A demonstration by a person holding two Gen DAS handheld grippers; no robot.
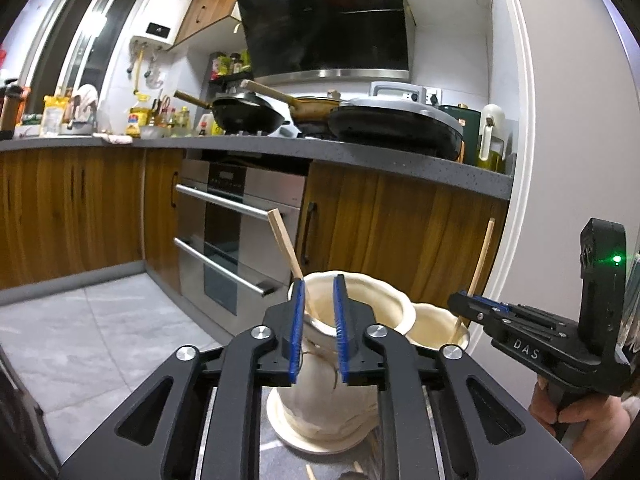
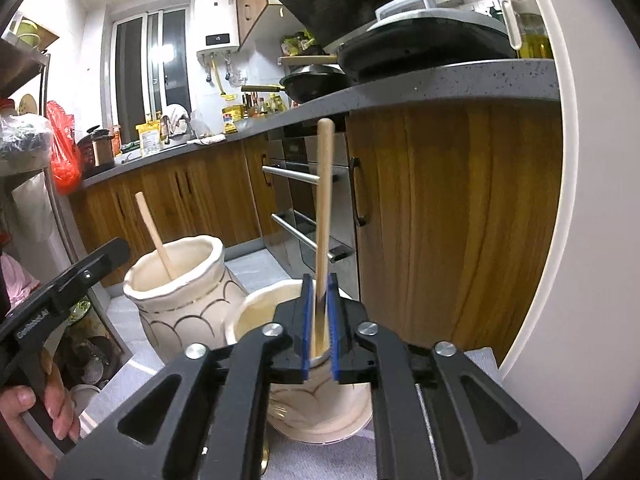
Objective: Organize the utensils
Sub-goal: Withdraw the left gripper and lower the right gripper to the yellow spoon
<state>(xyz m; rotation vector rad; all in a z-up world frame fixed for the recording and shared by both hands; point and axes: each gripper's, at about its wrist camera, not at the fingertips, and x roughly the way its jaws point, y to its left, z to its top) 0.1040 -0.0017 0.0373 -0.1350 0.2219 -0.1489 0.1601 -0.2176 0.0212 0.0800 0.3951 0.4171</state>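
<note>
In the smaller cream jar (image 2: 320, 412), a round wooden stick (image 2: 325, 216) is held nearly upright, its lower end already below the rim. The right gripper (image 2: 319, 328) is clamped on the stick just above that rim, the blue pads pressed to either side of the wood. Just beside this jar, on its left, a taller cream jar (image 2: 180, 292) with brown scallop lines is seen; a flat wooden stick (image 2: 154, 236) leans inside it, its top tilted away from the smaller jar.

In front of the taller jar the left gripper (image 1: 319, 332) is held with its jaws apart and nothing between them — the flat stick (image 1: 285, 242) passes close by the left pad, but whether it is touched cannot be told. Farther from the jars, wooden cabinets (image 2: 460, 208), a steel oven (image 1: 236, 232) and a grey counter (image 1: 280, 148) crowded with pans are seen.

The drop looks nearly finished, and the risk is judged to lie in the release. If the stick is let go while tilted, the light jar could be knocked or tipped — it stands touching, or almost touching, its neighbour. If the pads are opened too little, the stick might be dragged back out as the gripper is lifted. The open left jaws, so near the taller jar's rim, could also nudge that jar if moved carelessly.
</note>
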